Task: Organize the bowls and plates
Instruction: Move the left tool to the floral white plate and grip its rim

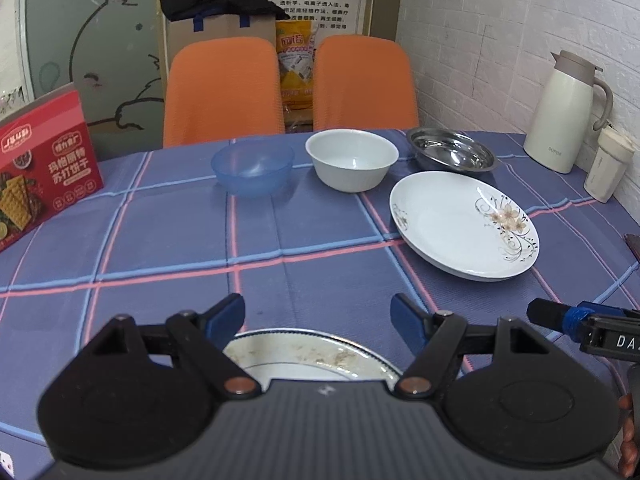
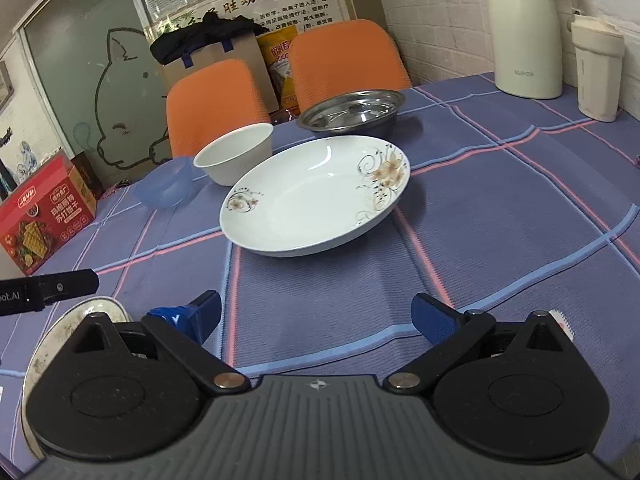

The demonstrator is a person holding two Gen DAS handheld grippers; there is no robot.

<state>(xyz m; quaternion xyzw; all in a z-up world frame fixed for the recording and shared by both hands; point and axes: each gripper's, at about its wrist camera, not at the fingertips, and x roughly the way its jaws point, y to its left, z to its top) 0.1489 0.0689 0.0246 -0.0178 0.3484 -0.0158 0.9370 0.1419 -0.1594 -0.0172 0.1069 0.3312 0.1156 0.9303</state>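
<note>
Plates lay apart on the table [image 1: 168, 248]: a dirty plate [image 1: 304, 354] under the left gripper [image 1: 318, 314], a flowered plate [image 2: 316, 200] ahead of the right gripper [image 2: 316, 316]. Both grippers stood open, holding nothing. I judged the right should take the flowered plate's near rim, low and level.

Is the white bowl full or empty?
Empty: the white bowl stands upright on the tablecloth, and its bare inside shows in the left wrist view.
</note>
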